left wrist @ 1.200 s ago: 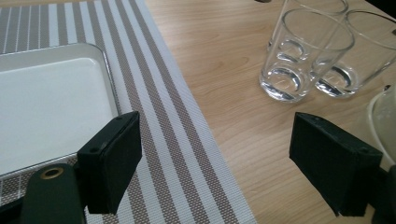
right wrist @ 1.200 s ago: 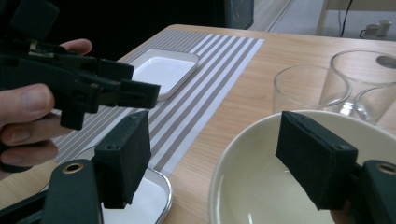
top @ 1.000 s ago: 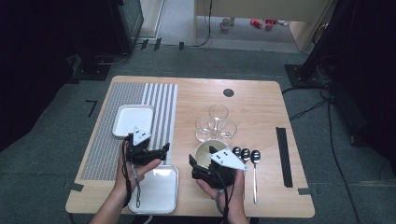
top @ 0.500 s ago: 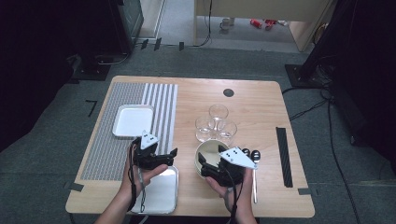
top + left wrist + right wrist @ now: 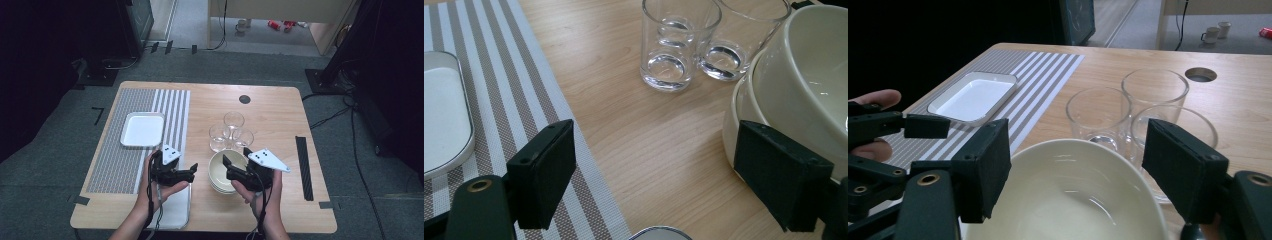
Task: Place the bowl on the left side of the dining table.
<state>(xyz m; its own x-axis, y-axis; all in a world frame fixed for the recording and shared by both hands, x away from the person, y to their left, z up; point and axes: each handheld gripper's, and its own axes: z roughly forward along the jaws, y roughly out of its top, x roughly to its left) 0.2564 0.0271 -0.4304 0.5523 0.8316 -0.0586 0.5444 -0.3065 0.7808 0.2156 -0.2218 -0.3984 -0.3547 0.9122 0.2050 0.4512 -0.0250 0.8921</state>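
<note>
A stack of cream bowls [image 5: 220, 172] stands at the table's front centre, and its top bowl [image 5: 809, 80] sits tilted in the stack. My right gripper [image 5: 228, 169] is open at the stack's right side, jaws spread over the top bowl [image 5: 1068, 195] and holding nothing. From the left, my open left gripper [image 5: 192, 172] points at the stack, a short gap away. In the left gripper view its jaws [image 5: 664, 185] frame bare wood, with the bowls by the right jaw. Three clear glasses [image 5: 231, 131] stand close behind the bowls.
A grey striped mat [image 5: 125, 155] covers the table's left side, with a white tray [image 5: 142, 130] on it. A second tray [image 5: 175, 210] lies at the front edge under the left hand. A black strip [image 5: 303, 165] lies at the right, and a round hole [image 5: 244, 99] is at the back.
My left gripper has moved right, from beside the white tray to the bowls. The right gripper has shifted slightly right, so more of the top bowl shows.
</note>
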